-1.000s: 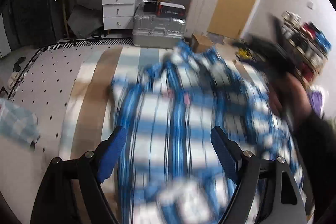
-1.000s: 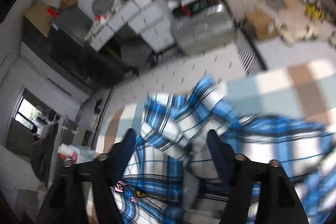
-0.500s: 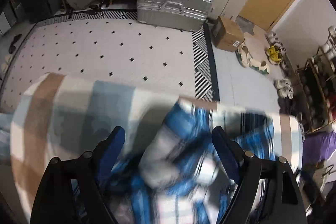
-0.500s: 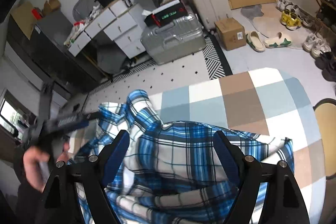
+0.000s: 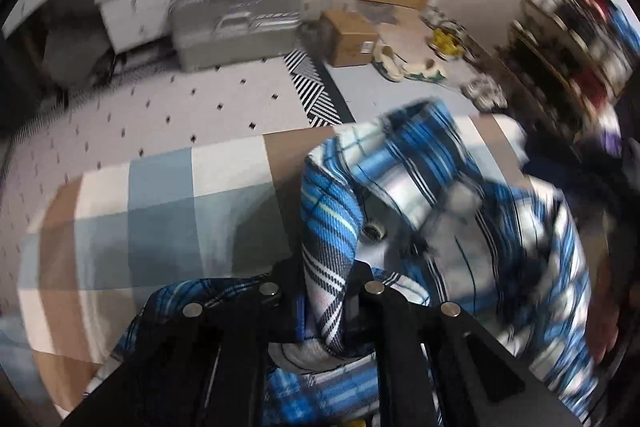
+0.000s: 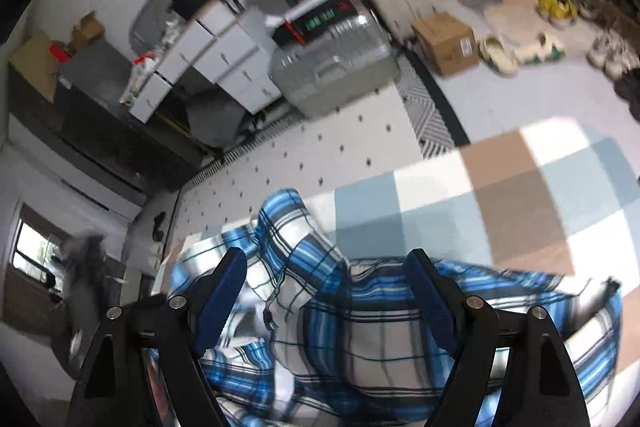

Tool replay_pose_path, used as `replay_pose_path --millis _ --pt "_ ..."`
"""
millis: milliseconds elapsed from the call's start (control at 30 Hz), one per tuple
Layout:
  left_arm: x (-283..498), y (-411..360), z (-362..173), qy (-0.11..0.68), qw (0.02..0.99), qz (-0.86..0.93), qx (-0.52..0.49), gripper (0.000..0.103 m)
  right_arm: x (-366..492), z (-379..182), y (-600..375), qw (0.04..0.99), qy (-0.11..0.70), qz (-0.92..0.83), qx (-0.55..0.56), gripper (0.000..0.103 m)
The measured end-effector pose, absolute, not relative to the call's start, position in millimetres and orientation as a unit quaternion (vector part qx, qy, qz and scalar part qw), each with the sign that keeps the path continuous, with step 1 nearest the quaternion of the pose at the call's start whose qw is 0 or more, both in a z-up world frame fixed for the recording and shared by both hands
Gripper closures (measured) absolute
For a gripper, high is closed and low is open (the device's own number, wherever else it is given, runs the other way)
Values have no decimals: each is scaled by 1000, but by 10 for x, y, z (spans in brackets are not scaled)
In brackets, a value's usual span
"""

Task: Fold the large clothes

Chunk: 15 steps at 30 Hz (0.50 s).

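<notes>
My left hand-held gripper (image 5: pixel 326 291) has closed on a bunched fold of the blue plaid shirt (image 5: pixel 420 195); half a second ago its jaws stood wide apart over loose cloth, so the pinch is new. The fabric rises from the jaws toward twelve o'clock in a twisted strand, then spreads out toward two and three o'clock over the checked cover (image 5: pixel 160 203) of the table. I judge this to be the first grip of a spreading move: the shirt is crumpled, so nothing has been folded yet.

My right hand-held gripper (image 6: pixel 328 291) is spread wide with nothing between its blue pads (image 6: pixel 222 291), hovering above the shirt (image 6: pixel 360 327), which fills its view from six o'clock up to the middle, one sleeve or corner poking toward eleven o'clock. Compared with half a second ago, that view shows the shirt closer and lower in frame, and the other gripper at nine o'clock is now only a blur.

The silver suitcase (image 6: pixel 336 67) and the cardboard box (image 6: pixel 444 43) sit on the floor beyond the table, near twelve and one o'clock.
</notes>
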<state>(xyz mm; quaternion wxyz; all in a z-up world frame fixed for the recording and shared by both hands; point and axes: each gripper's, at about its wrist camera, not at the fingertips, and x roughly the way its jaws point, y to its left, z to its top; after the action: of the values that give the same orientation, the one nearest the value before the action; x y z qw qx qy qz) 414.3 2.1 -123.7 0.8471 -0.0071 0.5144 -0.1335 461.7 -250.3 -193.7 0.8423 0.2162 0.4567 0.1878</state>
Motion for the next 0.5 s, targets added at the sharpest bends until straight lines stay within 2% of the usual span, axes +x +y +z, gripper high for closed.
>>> replay_pose_path --millis 100,200,333,367,400,433,467,500 --pt "4081 23 -1216 510 847 -150 -8 97 4681 -1897 -2348 843 458 191 209 21" --pt "4084 54 -1245 507 846 -166 -6 97 4805 -1807 -2017 854 458 195 151 21" --pt "4202 29 -1316 500 847 -180 10 97 5072 -1997 -1682 837 513 163 101 24" --pt "4193 45 -1307 499 848 -180 9 97 5113 -2049 -1627 831 523 163 97 29" --pt "4197 68 -1303 498 848 -179 5 97 5139 -2097 -1561 830 529 159 82 49" --pt "4208 94 -1290 496 851 -171 2 97 5143 -2142 -1477 833 535 136 41 76" --pt "4213 105 -1269 492 855 -165 -2 97 5118 -2161 -1442 834 537 127 22 88" --pt "4201 140 -1226 486 859 -162 -12 97 5085 -2163 -1441 835 535 127 18 92"
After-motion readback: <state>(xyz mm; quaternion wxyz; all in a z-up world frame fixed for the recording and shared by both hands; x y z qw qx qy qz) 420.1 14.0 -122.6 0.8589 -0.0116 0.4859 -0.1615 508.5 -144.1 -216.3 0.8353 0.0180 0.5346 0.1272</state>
